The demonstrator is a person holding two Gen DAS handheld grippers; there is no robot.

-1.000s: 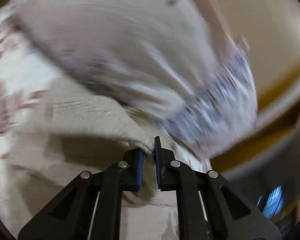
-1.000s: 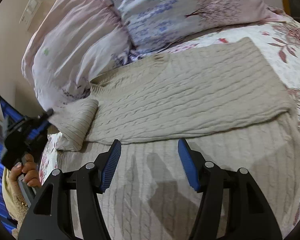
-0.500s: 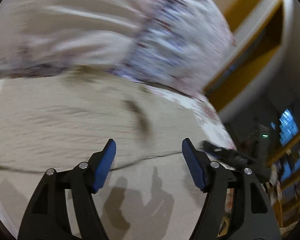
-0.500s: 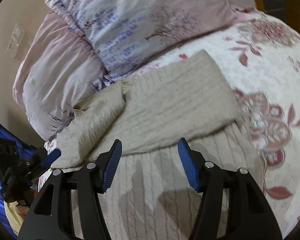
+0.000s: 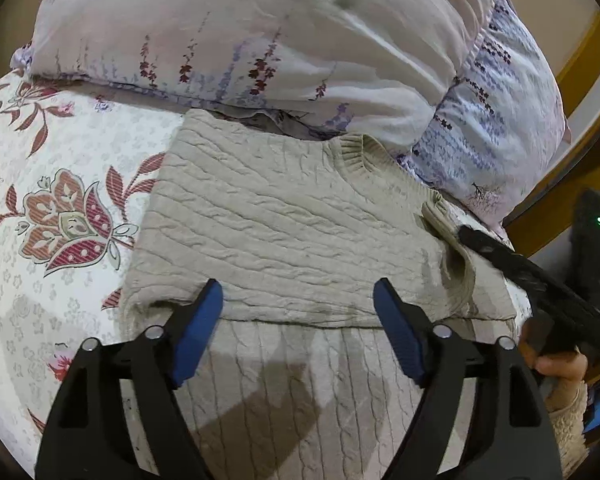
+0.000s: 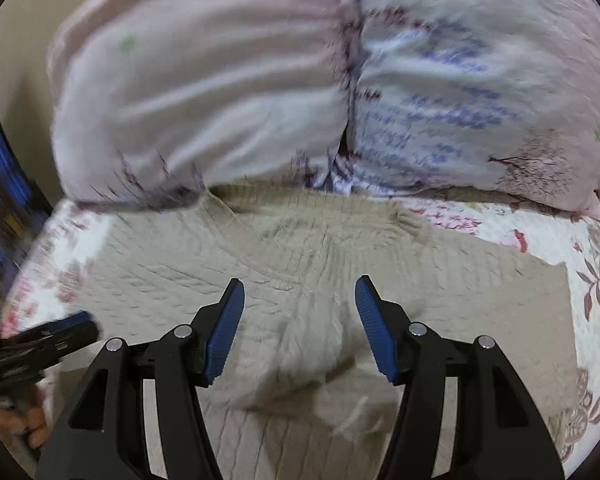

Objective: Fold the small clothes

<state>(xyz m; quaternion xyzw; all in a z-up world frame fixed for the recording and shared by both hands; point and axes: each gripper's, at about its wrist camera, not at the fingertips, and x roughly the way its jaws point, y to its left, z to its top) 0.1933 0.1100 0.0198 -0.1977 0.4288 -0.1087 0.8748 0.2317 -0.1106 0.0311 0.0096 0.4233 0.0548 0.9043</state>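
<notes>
On the bed, the beige knit sweater lies partly folded below the pillows; the left gripper is spreading, empty, the right gripper narrowing, empty, likely next grasping the remaining sleeve.

Beige cable-knit sweater; white bedspread, red flowers; pale pillows, purple sprigs.
</notes>
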